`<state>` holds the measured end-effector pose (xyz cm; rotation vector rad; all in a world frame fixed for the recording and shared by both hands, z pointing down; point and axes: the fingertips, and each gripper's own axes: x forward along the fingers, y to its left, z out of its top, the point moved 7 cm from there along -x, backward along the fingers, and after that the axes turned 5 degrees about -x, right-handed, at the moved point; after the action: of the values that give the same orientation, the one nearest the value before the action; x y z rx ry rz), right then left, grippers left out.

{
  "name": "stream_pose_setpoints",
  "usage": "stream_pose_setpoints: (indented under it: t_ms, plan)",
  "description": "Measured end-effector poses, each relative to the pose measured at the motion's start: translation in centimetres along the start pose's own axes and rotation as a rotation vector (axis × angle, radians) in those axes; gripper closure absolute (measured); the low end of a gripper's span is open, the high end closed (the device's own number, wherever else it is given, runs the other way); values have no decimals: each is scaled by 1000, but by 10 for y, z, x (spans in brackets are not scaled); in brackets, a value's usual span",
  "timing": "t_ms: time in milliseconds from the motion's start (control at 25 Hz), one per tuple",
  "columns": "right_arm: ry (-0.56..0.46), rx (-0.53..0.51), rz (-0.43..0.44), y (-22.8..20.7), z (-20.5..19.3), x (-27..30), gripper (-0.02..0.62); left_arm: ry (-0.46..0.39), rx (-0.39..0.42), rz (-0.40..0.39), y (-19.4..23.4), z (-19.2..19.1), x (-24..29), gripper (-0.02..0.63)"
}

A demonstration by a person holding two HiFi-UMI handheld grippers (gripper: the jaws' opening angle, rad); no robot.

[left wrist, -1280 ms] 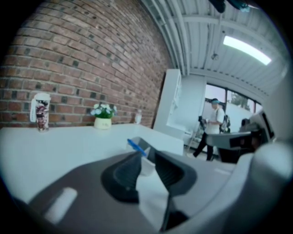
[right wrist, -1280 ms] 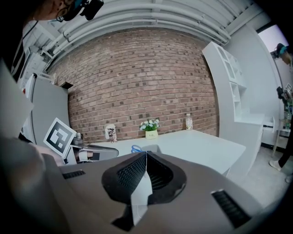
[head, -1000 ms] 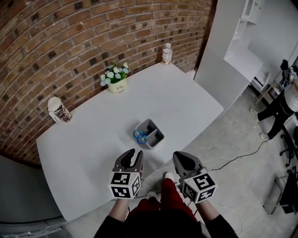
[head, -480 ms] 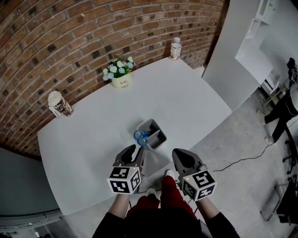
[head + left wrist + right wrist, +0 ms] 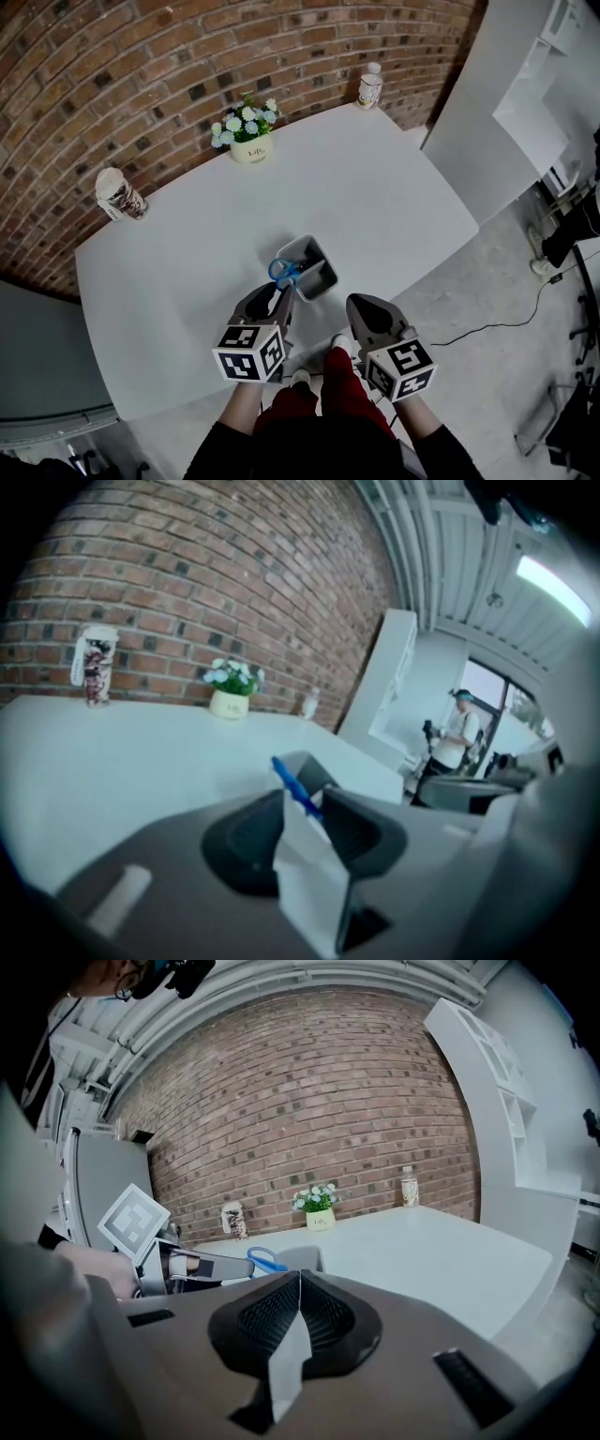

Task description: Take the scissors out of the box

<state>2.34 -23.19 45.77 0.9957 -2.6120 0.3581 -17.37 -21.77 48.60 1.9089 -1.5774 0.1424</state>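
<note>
A small grey box stands on the white table near its front edge. Blue-handled scissors stick up out of the box's left side. My left gripper hovers just in front of the scissors' handles. Its jaws are opening, and nothing is between them. Through the gap, the left gripper view shows the blue handle and the box ahead. My right gripper hangs by the table's front edge, right of the box, its jaws shut and empty. The right gripper view shows the scissors and the left gripper.
At the table's far side, by the brick wall, stand a flower pot, a printed cup at the left and a bottle at the right. A white shelf unit stands right of the table. A person stands far off.
Both grippers have moved forward and slightly down toward the box. The left gripper's tips now lie close to the scissors' handles.
</note>
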Motion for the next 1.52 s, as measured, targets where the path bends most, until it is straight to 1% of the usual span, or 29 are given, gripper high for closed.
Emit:
stream_pose_setpoints:
  t_ms: [320, 600, 840, 920, 960, 1000, 1520]
  plan:
    - [18, 6, 29, -6, -4, 5, 586, 19, -38, 15, -2, -1, 11, 479]
    - [25, 11, 31, -11, -6, 7, 586, 27, -76, 19, 2, 1, 14, 499]
    - [31, 10, 36, -9, -6, 10, 586, 32, -79, 20, 3, 2, 15, 511]
    - [33, 9, 36, -8, -6, 10, 586, 30, -69, 25, 1, 2, 14, 519]
    - [33, 8, 35, -8, -5, 10, 586, 27, -57, 31, 0, 3, 14, 555]
    - [33, 6, 33, -7, -5, 10, 586, 24, -44, 35, -1, 4, 14, 574]
    - [10, -7, -21, -6, 1, -4, 586, -2, 27, -2, -10, 9, 16, 577]
